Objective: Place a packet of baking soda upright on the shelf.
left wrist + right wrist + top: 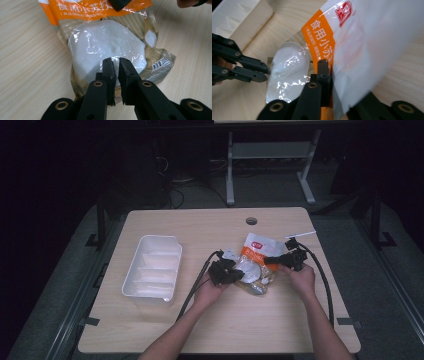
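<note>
A clear plastic bag [255,265] with an orange label and a lump of white powder lies right of the table's middle. In the left gripper view the bag [107,42] spreads out ahead, and my left gripper [115,61] is shut on its lower sealed edge, jaws almost together. From the high view, that left gripper [239,276] sits at the bag's left side. My right gripper [267,261] comes in from the right. Its jaws are shut on the bag's [287,72] film beside the orange label; the film hides the right jaw of this gripper [330,65]. The left gripper [266,73] pinches the bag's far edge.
A white divided tray [131,270] stands on the left half of the wooden table [200,225]; one corner of that tray [237,17] appears in the right gripper view. A round cable hole [251,221] is near the far edge, and a thin white strip [302,235] lies behind the bag.
</note>
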A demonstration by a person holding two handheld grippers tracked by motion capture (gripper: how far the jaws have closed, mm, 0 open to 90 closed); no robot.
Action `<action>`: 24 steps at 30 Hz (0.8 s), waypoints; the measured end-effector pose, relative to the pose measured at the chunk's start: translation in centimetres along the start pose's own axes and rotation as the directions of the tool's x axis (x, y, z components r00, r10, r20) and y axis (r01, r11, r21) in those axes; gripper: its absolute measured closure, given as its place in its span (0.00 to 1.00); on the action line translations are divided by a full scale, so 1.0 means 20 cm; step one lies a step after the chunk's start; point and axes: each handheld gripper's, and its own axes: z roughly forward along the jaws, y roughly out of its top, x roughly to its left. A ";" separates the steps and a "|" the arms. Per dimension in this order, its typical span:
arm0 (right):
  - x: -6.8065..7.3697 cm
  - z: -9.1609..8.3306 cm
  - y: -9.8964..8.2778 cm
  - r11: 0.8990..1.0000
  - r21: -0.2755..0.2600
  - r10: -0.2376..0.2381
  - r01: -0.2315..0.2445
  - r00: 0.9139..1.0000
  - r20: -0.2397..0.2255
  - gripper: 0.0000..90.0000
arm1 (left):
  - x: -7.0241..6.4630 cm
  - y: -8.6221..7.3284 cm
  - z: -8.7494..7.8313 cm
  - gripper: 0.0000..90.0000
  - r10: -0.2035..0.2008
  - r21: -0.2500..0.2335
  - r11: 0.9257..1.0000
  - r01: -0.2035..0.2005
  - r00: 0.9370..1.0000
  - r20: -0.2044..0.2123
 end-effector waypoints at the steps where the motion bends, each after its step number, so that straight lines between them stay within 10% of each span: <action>1: 0.00 0.00 0.00 1.000 -0.002 -0.003 0.003 1.000 -0.009 0.98 | 0.00 0.00 0.00 0.91 0.003 0.003 1.000 -0.003 1.000 0.003; 24: 0.20 -0.14 0.05 0.985 -0.065 -0.162 0.162 0.987 0.007 1.00 | -0.14 -0.15 -0.19 0.62 0.049 -0.099 0.994 -0.043 0.997 0.062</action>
